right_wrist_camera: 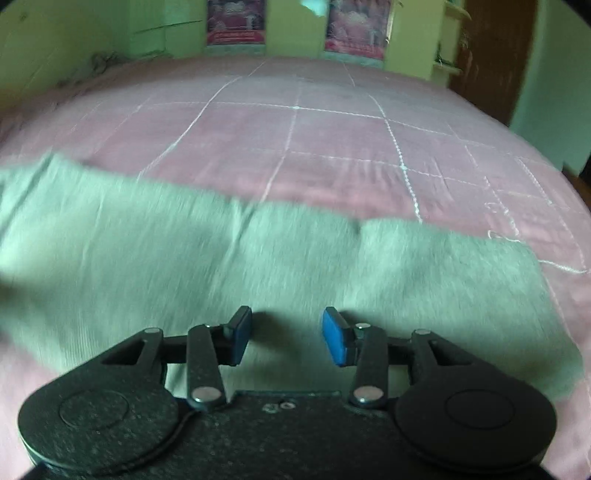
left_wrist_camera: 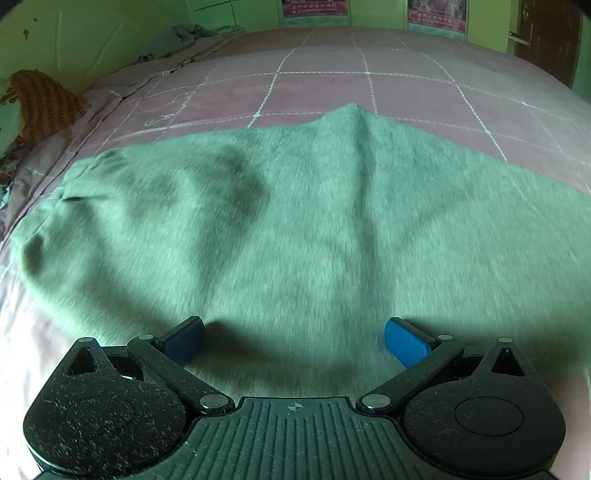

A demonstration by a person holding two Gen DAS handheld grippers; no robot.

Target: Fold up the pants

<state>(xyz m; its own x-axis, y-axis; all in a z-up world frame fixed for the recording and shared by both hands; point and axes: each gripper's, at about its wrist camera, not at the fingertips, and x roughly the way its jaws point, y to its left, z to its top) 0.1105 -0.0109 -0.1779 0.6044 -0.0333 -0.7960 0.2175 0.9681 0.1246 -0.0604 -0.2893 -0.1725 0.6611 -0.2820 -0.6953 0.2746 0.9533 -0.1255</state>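
Green pants (left_wrist_camera: pixel 295 229) lie spread across my pink bed (left_wrist_camera: pixel 325 74); my left hand-held gripper (left_wrist_camera: pixel 295 341) gapes wide above them, my right hand-held gripper (right_wrist_camera: pixel 286 341) narrower, both holding nothing.

1. My left wrist camera sits just behind my left gripper (left_wrist_camera: pixel 295 341), looking steeply down, close over the green pants (left_wrist_camera: pixel 295 221).
2. My right wrist camera rides behind my right gripper (right_wrist_camera: pixel 286 339), tilted down, equally close.
3. Both views share the pants, the pink bedsheet (left_wrist_camera: pixel 369 55) in the upper frame, and the posters (right_wrist_camera: pixel 236 22) along the top edge.
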